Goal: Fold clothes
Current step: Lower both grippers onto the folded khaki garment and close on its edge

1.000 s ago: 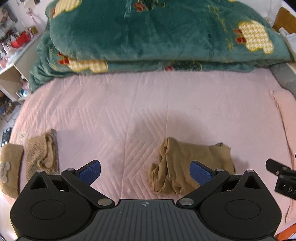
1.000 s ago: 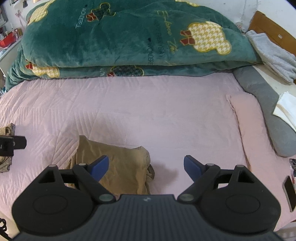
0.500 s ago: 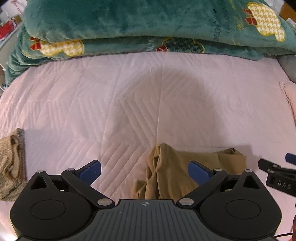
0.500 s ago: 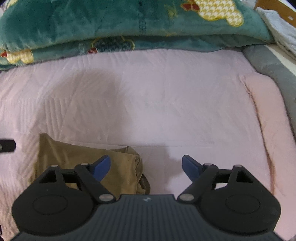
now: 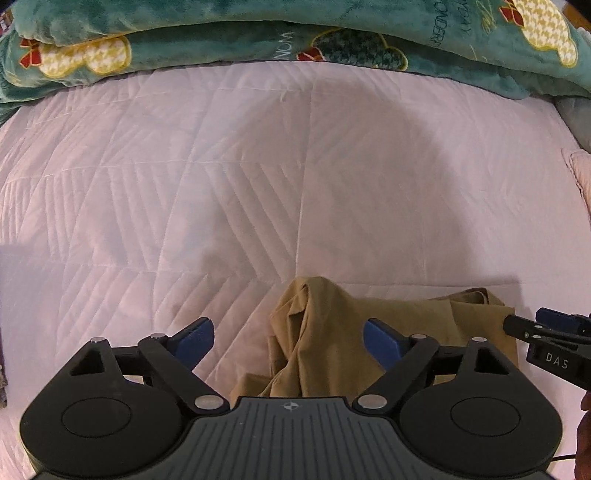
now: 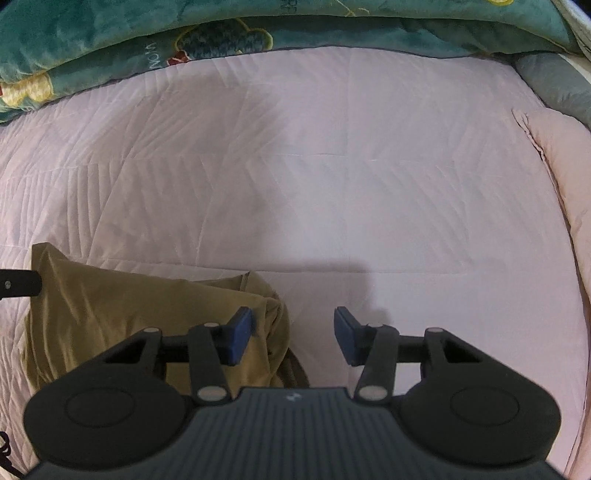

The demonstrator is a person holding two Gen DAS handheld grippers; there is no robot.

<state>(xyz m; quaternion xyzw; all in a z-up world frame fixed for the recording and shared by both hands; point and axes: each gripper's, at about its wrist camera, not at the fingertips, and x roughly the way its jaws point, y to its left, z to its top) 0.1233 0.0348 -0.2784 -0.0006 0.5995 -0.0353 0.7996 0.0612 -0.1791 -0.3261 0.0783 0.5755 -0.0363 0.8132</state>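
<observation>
A tan garment (image 5: 325,332) lies crumpled and partly folded on the pink quilted bed (image 5: 258,184). My left gripper (image 5: 288,338) is open, low over the garment's left end, which lies between the fingers. My right gripper (image 6: 293,334) is open but narrower, at the garment's right end (image 6: 129,314); its left pad (image 6: 240,334) is over the cloth and its right pad over bare quilt. The right gripper's tip also shows in the left wrist view (image 5: 546,332).
A thick green blanket (image 5: 295,33) with yellow patterns is piled along the far side of the bed. A pink pillow (image 6: 565,177) and a grey bolster (image 6: 554,81) lie at the right edge.
Both grippers have moved forward and down toward the tan garment. The right gripper's jaws have narrowed. The knitted items at the left have left the view.
</observation>
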